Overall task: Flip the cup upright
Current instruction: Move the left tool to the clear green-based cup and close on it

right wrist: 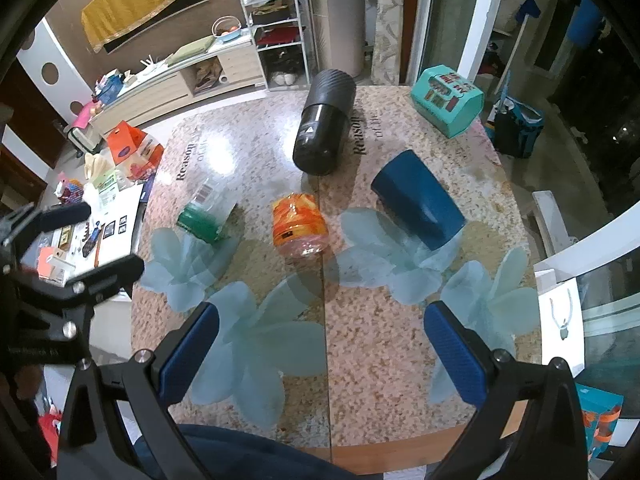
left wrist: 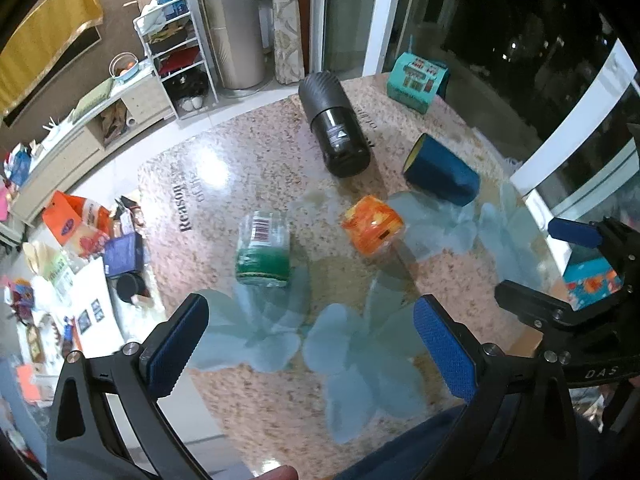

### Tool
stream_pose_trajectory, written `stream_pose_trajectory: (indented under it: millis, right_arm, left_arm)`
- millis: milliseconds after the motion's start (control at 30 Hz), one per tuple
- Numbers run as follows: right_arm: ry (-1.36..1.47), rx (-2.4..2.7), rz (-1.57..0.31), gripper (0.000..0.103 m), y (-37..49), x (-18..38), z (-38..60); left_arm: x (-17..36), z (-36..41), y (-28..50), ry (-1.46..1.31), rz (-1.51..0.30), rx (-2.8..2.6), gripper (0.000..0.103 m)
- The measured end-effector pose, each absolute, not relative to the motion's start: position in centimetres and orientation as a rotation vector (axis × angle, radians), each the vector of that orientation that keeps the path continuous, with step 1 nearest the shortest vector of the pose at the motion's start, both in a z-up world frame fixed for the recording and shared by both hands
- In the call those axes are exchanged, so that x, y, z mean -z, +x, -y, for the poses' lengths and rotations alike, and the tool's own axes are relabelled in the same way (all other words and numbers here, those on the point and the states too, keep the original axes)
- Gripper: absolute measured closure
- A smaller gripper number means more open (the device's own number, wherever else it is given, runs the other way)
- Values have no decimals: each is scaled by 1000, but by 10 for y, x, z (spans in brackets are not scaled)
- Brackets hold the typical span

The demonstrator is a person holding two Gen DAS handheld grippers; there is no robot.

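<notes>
Blue cup [right wrist: 418, 199] on its side, yellow inside, untouched.

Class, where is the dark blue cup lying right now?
The dark blue cup lies on its side on the table's right half, between the orange cup and teal box.

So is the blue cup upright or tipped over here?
Tipped over: the blue cup lies on its side on the table, its open mouth facing sideways.

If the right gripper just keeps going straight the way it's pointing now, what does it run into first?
Most likely the bare tabletop: the open right gripper looks down at the stretch in front of the orange cup, which lies on its side slightly left of centre. That cup comes next along the line, though depth is hard to judge.
</notes>
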State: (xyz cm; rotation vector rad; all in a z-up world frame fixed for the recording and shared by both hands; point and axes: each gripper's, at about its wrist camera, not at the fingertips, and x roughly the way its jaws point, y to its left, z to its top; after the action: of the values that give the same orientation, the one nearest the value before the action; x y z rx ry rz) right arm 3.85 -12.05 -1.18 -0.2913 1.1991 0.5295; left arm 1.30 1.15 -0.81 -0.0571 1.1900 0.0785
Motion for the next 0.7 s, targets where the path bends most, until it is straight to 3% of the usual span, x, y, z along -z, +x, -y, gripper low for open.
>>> stream_pose_trajectory:
  millis: [700]
  right_arm:
    - [-340, -611, -1325, 0, 62, 53, 118]
  left_arm:
    - [61, -41, 84, -23, -1458, 12, 0]
